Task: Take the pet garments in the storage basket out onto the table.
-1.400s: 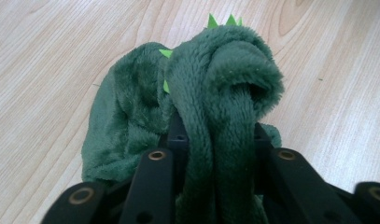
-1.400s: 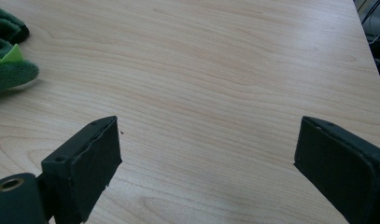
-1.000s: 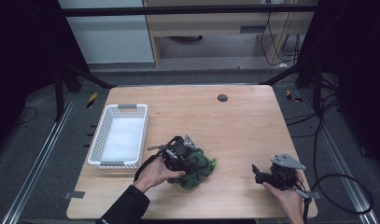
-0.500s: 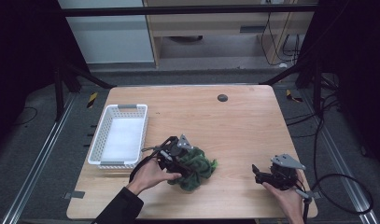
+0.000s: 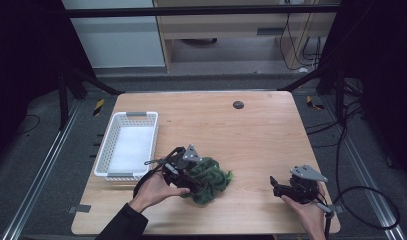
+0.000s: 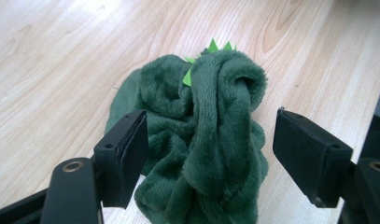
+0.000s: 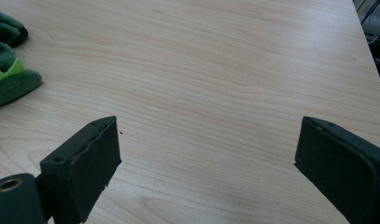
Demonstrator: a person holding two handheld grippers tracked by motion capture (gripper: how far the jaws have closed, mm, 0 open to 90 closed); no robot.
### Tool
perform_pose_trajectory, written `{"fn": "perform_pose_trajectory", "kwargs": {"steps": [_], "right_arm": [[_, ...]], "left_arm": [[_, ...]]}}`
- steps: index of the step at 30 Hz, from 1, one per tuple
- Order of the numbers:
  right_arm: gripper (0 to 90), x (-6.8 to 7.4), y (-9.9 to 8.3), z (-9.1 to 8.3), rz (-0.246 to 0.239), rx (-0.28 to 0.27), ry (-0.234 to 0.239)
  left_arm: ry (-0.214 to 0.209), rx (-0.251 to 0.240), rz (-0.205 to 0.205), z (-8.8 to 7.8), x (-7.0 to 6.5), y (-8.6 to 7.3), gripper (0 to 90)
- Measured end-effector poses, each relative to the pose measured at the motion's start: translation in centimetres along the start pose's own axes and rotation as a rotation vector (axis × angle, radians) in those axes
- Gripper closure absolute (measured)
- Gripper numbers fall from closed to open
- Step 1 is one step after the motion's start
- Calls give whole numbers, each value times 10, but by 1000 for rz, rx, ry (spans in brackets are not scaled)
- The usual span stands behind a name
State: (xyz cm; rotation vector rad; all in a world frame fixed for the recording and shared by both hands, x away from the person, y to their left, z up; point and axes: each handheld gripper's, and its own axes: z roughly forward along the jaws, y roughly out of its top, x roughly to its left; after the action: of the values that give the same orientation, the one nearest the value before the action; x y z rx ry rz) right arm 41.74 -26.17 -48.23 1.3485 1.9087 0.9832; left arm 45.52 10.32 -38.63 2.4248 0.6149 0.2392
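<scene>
Left gripper view: the left gripper (image 6: 211, 154) stands spread around the green plush cloth (image 6: 201, 140), seemingly untouched; right of it, the right gripper (image 7: 206, 168) gapes empty.

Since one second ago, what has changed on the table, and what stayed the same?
The left hand-held gripper with its hand drew back slightly toward the table's near edge, beside the green plush cloth; its jaws stand open around the bundle, not closed on it. The cloth looks slightly reshaped. The right hand-held gripper, the white basket and the table stayed as they were.
</scene>
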Motion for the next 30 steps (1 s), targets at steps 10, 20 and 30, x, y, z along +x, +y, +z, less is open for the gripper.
{"fn": "perform_pose_trajectory", "kwargs": {"steps": [10, 20, 30], "right_arm": [[66, 1, 0, 0, 0, -1, -1], [63, 1, 0, 0, 6, -7, 2], [57, 2, 0, 0, 10, -13, 7]], "left_arm": [[35, -99, -54, -25, 3, -15, 243], [104, -223, -145, -39, 8, -48, 249], [196, -325, -242, -48, 16, -86, 287]]}}
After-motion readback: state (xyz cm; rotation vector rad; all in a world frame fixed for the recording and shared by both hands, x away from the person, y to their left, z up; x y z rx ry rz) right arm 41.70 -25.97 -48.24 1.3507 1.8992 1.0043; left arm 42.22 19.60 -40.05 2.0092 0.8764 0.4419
